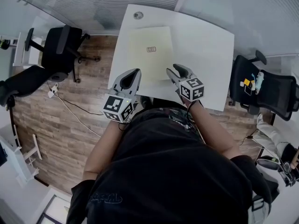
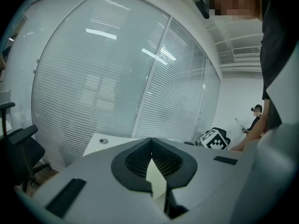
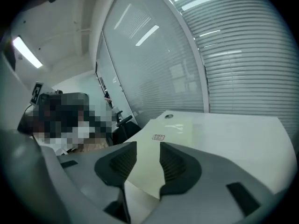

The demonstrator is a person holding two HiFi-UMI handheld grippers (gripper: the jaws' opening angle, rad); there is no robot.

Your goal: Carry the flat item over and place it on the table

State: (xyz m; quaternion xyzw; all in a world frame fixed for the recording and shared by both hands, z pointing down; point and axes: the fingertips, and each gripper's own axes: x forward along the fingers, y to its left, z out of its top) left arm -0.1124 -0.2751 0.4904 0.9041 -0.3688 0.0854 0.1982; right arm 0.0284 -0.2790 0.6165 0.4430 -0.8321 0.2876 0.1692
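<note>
The flat item [image 1: 148, 62], a pale cream sheet with a small printed label [image 1: 151, 49] near its centre, lies flat on the white tabletop [image 1: 205, 55], towards the left half of the surface and short of the round grommet [image 1: 138, 15] at the far edge. The left gripper [image 1: 134, 73] is held over the near-left corner of the sheet. In the left gripper view its fingers [image 2: 135, 161] meet at the tips, and the sheet shows only through the narrow gap behind the tips, not clamped between them. The right gripper [image 1: 175, 71] is held over the near-right corner of the sheet. In the right gripper view its fingers [image 3: 176, 164] stand apart with a clear gap. The sheet is seen lying on the tabletop through that gap, and neither pad presses on it. Whether either gripper touches the sheet from above cannot be told. Each gripper carries its marker cube on the side nearest the person, and both forearms reach in from the near edge of the tabletop. A black office chair [image 1: 60, 48] stands on the wood floor [image 1: 51, 129] to the left of the tabletop, and a second black chair [image 1: 261, 85] stands to the right. A glass wall with blinds [image 2: 117, 78] runs behind the far edge.
</note>
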